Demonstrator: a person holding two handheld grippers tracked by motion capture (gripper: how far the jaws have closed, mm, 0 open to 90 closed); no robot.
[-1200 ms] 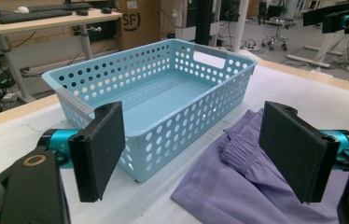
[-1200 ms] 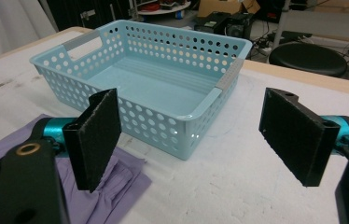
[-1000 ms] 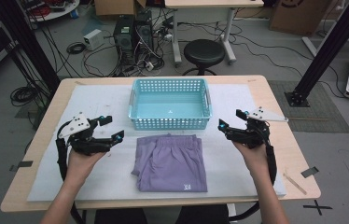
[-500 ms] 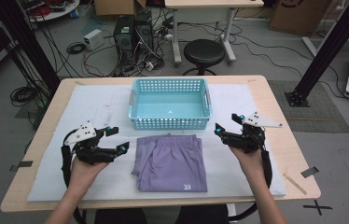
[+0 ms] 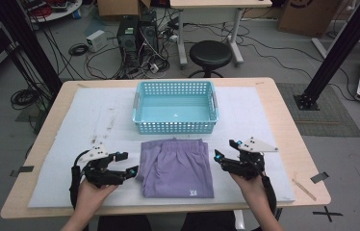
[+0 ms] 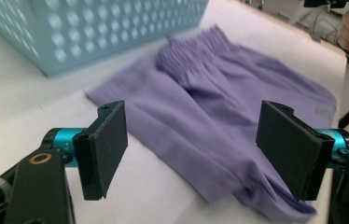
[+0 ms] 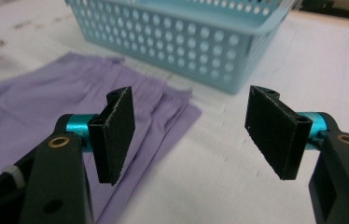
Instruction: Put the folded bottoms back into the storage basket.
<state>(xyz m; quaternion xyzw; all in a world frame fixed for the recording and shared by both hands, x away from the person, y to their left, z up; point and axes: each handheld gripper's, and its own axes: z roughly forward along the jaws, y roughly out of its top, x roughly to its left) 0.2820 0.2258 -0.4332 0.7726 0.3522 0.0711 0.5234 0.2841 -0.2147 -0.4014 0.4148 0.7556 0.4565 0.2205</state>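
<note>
On either side of the folded purple shorts [image 5: 177, 167], the two grippers are now down low by the cloth, having dropped from the higher hover of a second ago and drawn in toward it. The left gripper [image 5: 126, 163] sits just beside the shorts' left edge, its jaws wide but just been closing a little, with nothing pinched; in the left gripper view the purple fabric [image 6: 219, 116] lies ahead and under the gap between the pads [image 6: 109, 147], not pressed by them. The right gripper [image 5: 226, 150] mirrors it at the right edge, jaws also easing inward from full width and empty, the hem showing past its near pad [image 7: 116, 135]. That reads as the approach to a two-handed pick at both edges, with the blue basket [image 5: 175, 126] just beyond the grippers as the likely destination. Hard to call: whether either lower pad touches the white mat [image 5: 72, 144], and the waistband is blurred in the left gripper view. The person's forearms are cut off at the frame's bottom.
</note>
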